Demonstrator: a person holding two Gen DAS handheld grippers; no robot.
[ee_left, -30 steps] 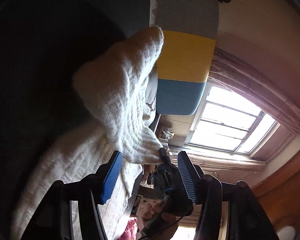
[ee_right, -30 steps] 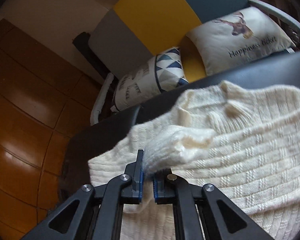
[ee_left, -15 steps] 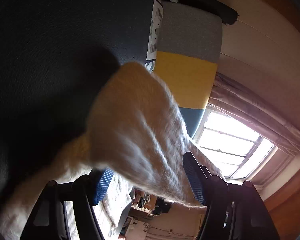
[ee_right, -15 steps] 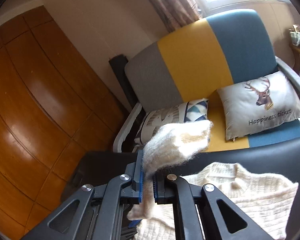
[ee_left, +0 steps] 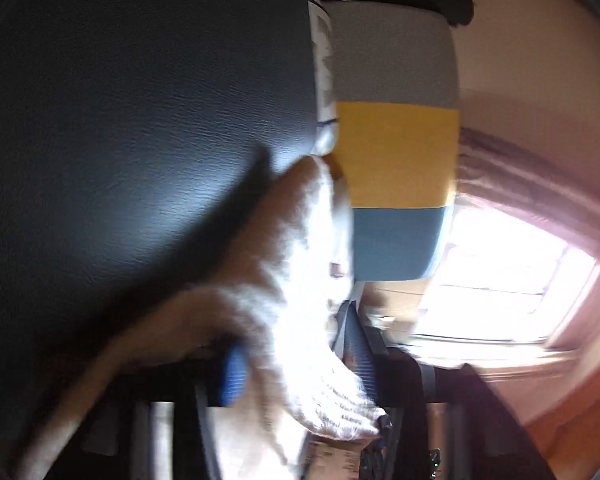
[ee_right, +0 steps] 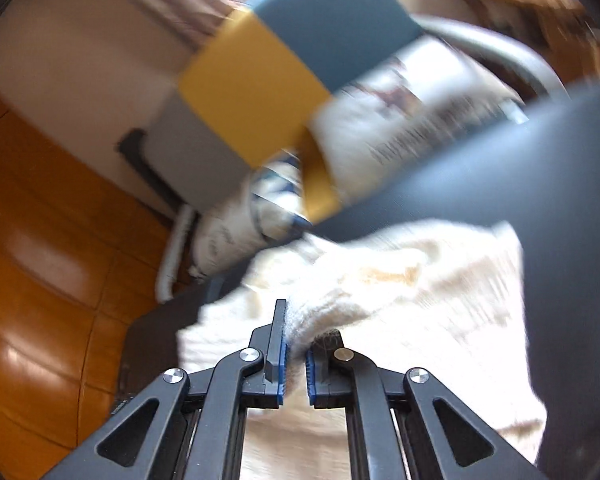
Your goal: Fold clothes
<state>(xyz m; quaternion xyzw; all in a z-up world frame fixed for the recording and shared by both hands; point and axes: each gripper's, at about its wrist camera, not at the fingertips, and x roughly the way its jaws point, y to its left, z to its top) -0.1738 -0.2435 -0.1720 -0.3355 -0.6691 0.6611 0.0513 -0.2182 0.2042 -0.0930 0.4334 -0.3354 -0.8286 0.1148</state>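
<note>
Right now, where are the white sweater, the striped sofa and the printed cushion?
white sweater (ee_right: pixel 440 280), right wrist view, knit body.
striped sofa (ee_left: pixel 400 152), left wrist view, yellow band.
printed cushion (ee_right: pixel 400 120), right wrist view, blurred front.

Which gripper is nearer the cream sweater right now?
Neither is clearly nearer. The right gripper is shut on a fold of the cream sweater; the left gripper has the sweater between its open fingers.

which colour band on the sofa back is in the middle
The yellow band sits in the middle, between the grey band and the blue band.
</note>
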